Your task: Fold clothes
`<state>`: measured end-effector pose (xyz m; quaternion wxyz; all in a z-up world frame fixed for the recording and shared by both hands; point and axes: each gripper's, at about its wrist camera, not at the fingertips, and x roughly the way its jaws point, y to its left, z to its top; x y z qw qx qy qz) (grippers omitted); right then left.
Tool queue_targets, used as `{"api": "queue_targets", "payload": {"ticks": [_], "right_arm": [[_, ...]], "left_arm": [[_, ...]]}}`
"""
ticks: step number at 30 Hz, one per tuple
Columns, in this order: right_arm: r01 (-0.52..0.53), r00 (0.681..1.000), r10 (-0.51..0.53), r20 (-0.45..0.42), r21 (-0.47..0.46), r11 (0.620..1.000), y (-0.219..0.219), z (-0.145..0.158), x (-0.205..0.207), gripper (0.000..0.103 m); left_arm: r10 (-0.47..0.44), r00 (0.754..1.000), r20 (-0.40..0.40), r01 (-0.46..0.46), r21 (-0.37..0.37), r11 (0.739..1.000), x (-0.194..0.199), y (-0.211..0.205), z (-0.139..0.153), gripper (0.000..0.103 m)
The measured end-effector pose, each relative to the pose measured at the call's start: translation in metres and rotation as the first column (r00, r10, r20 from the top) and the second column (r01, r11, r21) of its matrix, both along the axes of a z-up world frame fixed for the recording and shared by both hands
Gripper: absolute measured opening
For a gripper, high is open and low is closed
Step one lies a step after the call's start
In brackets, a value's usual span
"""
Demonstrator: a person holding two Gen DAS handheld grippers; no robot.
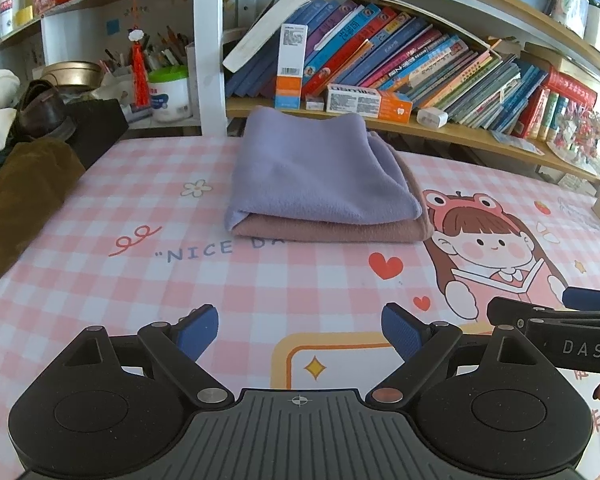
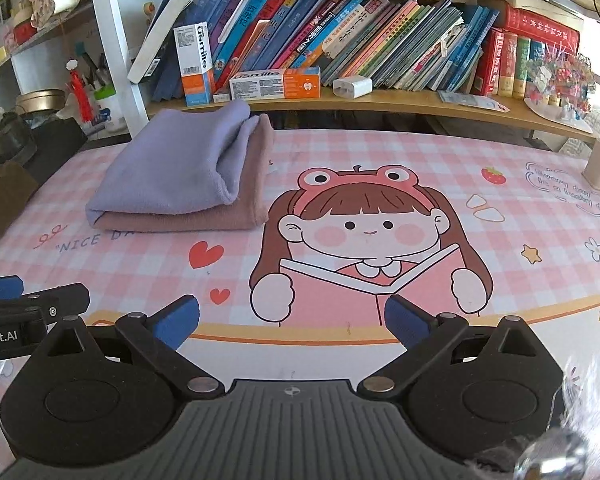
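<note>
Jaws of both the left gripper [image 1: 299, 334] and right gripper [image 2: 292, 320] hang spread and empty over the surface [image 1: 100, 280] — the folded lilac cloth [image 1: 312, 172] lies stacked on the pink cloth [image 1: 332, 230] at mid-frame, so folding looks finished — next, likely fetch another garment.

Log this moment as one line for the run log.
left tongs open, empty | right tongs open, empty | purple cloth folded atop pink cloth | both on table

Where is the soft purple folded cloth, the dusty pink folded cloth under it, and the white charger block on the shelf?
Purple folded cloth [image 1: 316, 172], left wrist view, top face.
Pink folded cloth [image 2: 188, 220], right wrist view, front edge.
White charger block [image 2: 352, 87], right wrist view, front face.
</note>
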<state>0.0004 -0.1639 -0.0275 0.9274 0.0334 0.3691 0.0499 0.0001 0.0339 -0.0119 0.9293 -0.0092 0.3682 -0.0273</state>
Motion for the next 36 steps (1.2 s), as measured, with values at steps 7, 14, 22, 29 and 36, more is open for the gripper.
{"api": "queue_targets", "payload": {"ticks": [7, 14, 22, 29, 36], "right_arm": [[-0.001, 1.0, 0.001, -0.004, -0.003, 1.0, 0.0024, -0.0006, 0.0, 0.1], [-0.003, 1.0, 0.003, -0.009, -0.006, 1.0, 0.004, -0.0015, 0.0007, 0.1], [-0.008, 1.0, 0.008, -0.014, -0.007, 1.0, 0.0065, -0.0029, 0.0014, 0.1], [-0.011, 1.0, 0.011, -0.015, -0.008, 1.0, 0.0077, -0.0032, 0.0015, 0.1], [-0.011, 1.0, 0.011, -0.017, -0.007, 1.0, 0.0074, -0.004, 0.0019, 0.1]], "left_arm": [[0.0, 1.0, -0.005, 0.0, -0.007, 1.0, 0.001, 0.0018, -0.0001, 0.091], [0.001, 1.0, -0.013, -0.001, -0.012, 1.0, 0.0018, 0.0032, -0.0002, 0.091], [0.006, 1.0, -0.022, -0.006, -0.021, 1.0, 0.0023, 0.0062, -0.0005, 0.091], [0.007, 1.0, -0.03, -0.008, -0.023, 1.0, 0.0026, 0.007, -0.0011, 0.091], [0.012, 0.999, -0.034, -0.013, -0.023, 1.0, 0.0023, 0.0077, -0.0007, 0.097]]}}
